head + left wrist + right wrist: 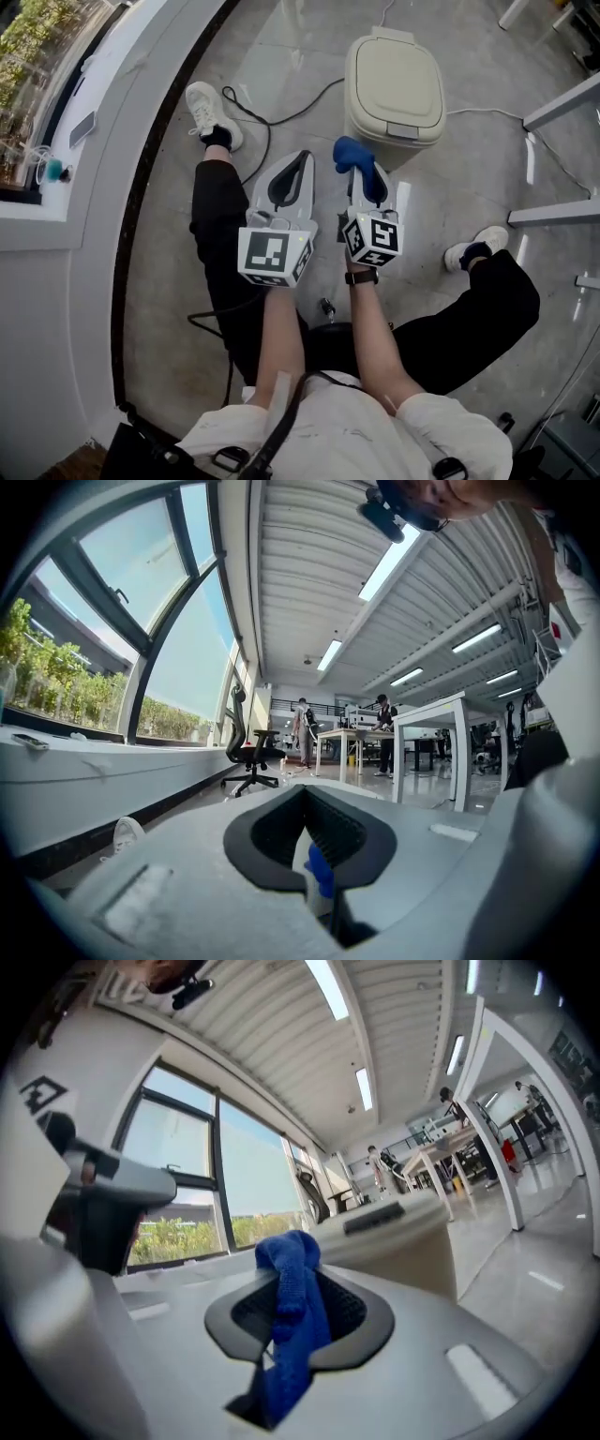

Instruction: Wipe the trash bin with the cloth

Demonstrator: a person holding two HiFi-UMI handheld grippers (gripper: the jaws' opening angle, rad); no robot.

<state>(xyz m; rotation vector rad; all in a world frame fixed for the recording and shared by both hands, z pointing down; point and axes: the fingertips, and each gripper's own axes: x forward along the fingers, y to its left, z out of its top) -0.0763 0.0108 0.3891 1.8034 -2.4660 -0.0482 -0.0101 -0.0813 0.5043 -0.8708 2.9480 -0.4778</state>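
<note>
The beige trash bin [394, 89] stands on the floor ahead of my knees with its lid down; its upper edge also shows in the right gripper view [403, 1237]. My right gripper [364, 173] is shut on a blue cloth [353, 155], which bunches up above the jaws and hangs between them [291, 1307]. It hovers just short of the bin's near side. My left gripper [302, 157] is held beside it, to the left, jaws shut with nothing gripped [314, 841]. A bit of blue shows through the slot between its fingers.
A black cable [281, 117] runs over the floor left of the bin. The person's shoes [214, 112] [478, 246] flank the grippers. A white window sill [56, 141] curves along the left. White table legs [562, 103] stand at right. An office chair [248, 752] stands farther off.
</note>
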